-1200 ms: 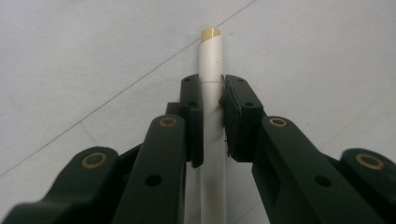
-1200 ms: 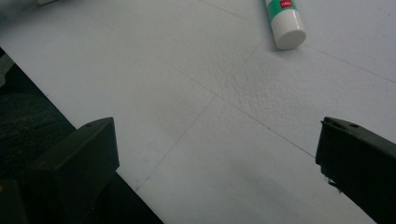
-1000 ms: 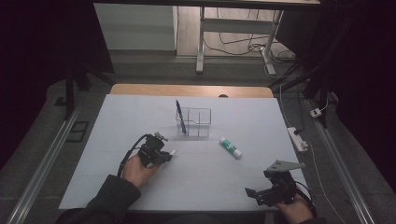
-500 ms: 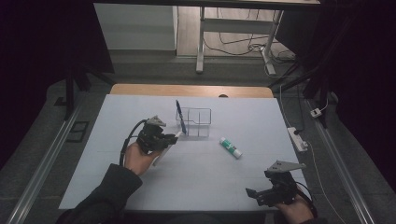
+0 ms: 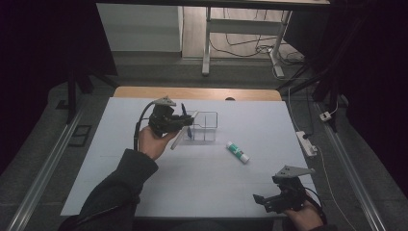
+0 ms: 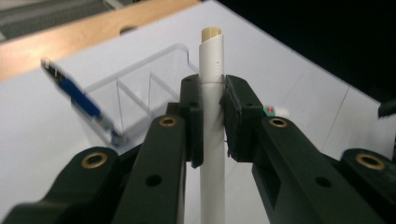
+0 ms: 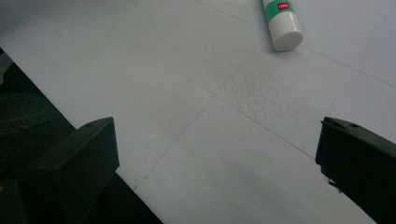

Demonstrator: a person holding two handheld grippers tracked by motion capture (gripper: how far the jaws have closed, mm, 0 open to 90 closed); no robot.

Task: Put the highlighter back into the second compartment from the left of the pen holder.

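My left gripper (image 5: 185, 121) (image 6: 212, 119) is shut on a white pen (image 6: 211, 93), whose lower end slants down below the hand (image 5: 179, 138). It hangs just left of a clear plastic organizer (image 5: 204, 126) (image 6: 140, 81) at the middle back of the table. A blue pen (image 5: 184, 115) (image 6: 79, 98) leans in the organizer's left compartment. A green-and-white glue stick (image 5: 237, 151) (image 7: 282, 23) lies on the table right of the organizer. Near the front right edge, my right gripper (image 5: 264, 201) (image 7: 215, 149) rests open, with nothing between its jaws.
A white board (image 5: 202, 178) covers the table, with a wooden strip (image 5: 192, 93) along its far edge. A white power strip (image 5: 306, 143) lies off the right side. Metal rails run along both sides of the table.
My left gripper has carried the white pen up and forward, from the table's left middle to just beside the organizer. My right gripper has stayed put.
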